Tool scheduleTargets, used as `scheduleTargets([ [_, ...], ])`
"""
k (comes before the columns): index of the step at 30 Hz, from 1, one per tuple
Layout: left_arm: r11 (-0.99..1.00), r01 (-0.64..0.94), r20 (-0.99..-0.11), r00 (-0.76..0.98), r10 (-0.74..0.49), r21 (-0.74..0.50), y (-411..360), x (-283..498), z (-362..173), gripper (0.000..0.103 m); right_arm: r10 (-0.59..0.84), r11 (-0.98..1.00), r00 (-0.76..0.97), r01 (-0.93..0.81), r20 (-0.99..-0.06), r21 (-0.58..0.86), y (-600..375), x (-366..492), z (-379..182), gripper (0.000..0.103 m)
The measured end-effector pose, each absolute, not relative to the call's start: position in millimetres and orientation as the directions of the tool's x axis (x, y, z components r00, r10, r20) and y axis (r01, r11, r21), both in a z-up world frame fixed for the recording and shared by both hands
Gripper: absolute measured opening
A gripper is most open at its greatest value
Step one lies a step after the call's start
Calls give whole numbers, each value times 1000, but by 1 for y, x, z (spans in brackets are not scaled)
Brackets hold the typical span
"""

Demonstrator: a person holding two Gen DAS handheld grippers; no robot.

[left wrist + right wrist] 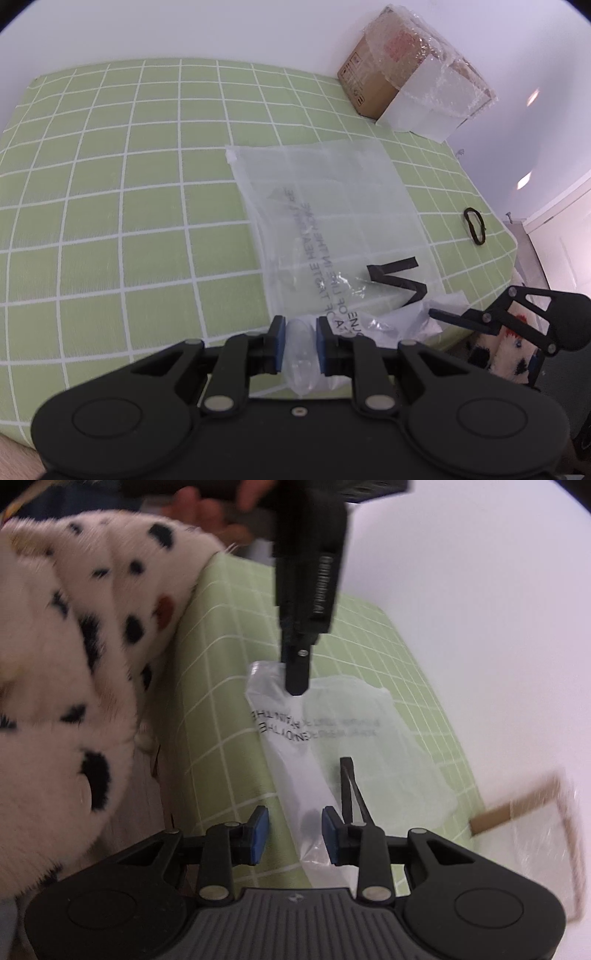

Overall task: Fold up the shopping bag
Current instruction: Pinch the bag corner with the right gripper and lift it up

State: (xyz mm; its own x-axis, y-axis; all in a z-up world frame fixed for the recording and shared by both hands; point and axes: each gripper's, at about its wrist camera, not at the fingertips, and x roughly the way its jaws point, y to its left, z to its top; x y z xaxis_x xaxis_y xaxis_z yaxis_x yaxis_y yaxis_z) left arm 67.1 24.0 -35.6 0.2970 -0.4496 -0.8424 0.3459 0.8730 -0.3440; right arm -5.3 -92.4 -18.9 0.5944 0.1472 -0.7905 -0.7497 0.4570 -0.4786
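Translucent plastic shopping bag (332,221) lies flat, long axis running away from left gripper (300,345), which clamps its near corner; right gripper (294,830) jaws apart, bag edge between them unpinched.

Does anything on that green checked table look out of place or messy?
Mostly the shopping bag: it lies askew to the cloth's grid, its near end bunched up in the left gripper. A black loop lies near the table edge, purpose unclear.
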Motion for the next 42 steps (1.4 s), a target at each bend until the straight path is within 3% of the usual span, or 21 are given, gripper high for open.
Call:
scheduleTargets([
  [13,871,363,-855,275,-439,-331,21,72,-35,19,82,444,645,-706,-759,-552,-82,-15,-21,36],
  [22,869,377,-859,271,-435,-321,19,74,-36,19,0,327,688,-686,-726,-650,-91,-27,-27,37],
  [42,860,408,-865,256,-431,-308,12,74,-37,19,54,22,754,-656,-654,-754,-94,-48,-33,35],
])
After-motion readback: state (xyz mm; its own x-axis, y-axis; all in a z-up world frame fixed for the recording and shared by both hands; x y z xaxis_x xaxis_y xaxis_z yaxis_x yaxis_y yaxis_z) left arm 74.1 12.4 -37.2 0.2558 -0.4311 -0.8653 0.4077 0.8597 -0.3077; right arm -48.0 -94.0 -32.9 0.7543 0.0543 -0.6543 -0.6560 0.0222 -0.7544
